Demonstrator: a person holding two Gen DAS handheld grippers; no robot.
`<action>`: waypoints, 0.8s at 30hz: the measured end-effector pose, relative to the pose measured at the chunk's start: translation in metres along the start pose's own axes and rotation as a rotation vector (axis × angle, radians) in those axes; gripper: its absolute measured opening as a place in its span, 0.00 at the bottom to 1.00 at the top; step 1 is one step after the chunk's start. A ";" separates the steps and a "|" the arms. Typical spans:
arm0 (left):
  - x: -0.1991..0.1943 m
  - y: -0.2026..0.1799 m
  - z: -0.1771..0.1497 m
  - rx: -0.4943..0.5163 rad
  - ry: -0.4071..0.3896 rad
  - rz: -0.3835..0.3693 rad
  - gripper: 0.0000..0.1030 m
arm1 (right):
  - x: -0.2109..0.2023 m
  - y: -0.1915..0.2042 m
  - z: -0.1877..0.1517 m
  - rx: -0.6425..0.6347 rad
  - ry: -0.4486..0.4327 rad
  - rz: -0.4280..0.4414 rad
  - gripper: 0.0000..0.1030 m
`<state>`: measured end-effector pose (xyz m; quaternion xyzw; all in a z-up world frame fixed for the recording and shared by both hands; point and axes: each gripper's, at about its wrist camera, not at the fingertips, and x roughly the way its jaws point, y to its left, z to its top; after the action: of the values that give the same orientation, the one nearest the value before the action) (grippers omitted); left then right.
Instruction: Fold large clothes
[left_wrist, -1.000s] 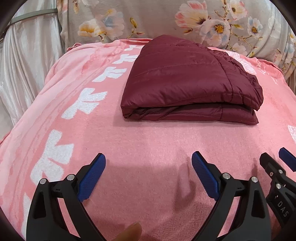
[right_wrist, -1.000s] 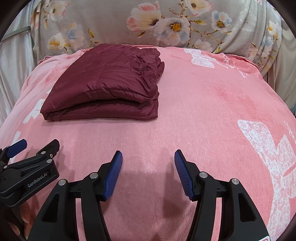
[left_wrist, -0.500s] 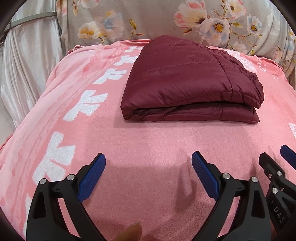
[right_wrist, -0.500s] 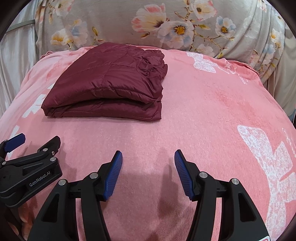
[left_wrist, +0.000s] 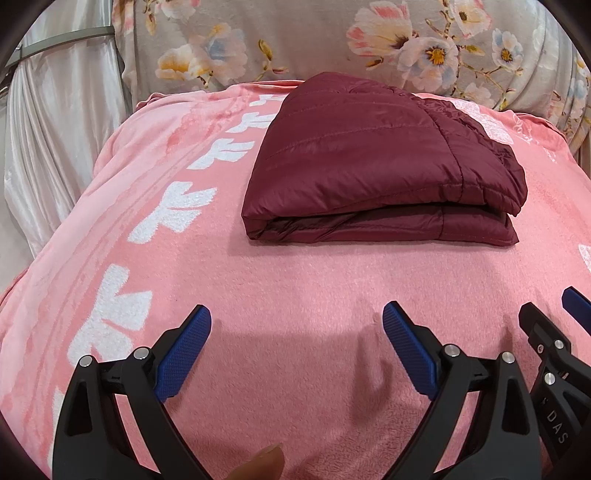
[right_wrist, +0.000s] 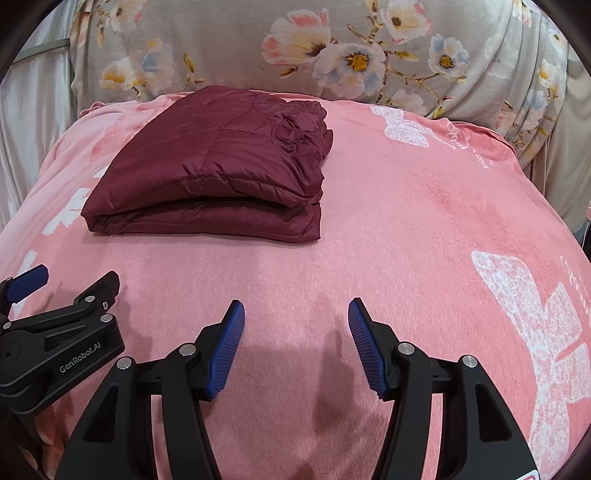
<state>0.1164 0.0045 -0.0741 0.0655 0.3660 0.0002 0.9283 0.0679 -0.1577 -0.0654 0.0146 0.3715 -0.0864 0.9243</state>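
Maroon folded jacket (left_wrist: 384, 173) amid bare pink blanket (left_wrist: 295, 288).

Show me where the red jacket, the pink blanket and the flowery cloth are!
red jacket (left_wrist: 354, 155), left wrist view, on its quilted top.
pink blanket (right_wrist: 406, 229), right wrist view, on a bare patch.
flowery cloth (right_wrist: 354, 61), right wrist view, on a big flower.

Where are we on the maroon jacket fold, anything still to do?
Done: the maroon jacket lies folded in a compact stack on the pink blanket. In hand: nothing; the left gripper and right gripper are both open, short of the jacket, over bare blanket. Left: apparently nothing on this piece; no other unfolded clothing shows.
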 end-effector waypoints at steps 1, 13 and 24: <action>0.000 0.000 0.000 0.001 -0.001 0.002 0.89 | 0.000 0.000 0.000 -0.001 0.000 0.000 0.56; 0.000 0.001 0.000 0.002 -0.003 0.001 0.89 | 0.000 -0.001 0.000 -0.002 -0.001 0.000 0.56; -0.001 0.002 0.002 0.003 -0.007 0.002 0.89 | 0.000 -0.001 0.000 -0.003 -0.001 -0.001 0.56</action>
<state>0.1167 0.0063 -0.0719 0.0673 0.3628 0.0007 0.9294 0.0678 -0.1583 -0.0650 0.0130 0.3710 -0.0863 0.9245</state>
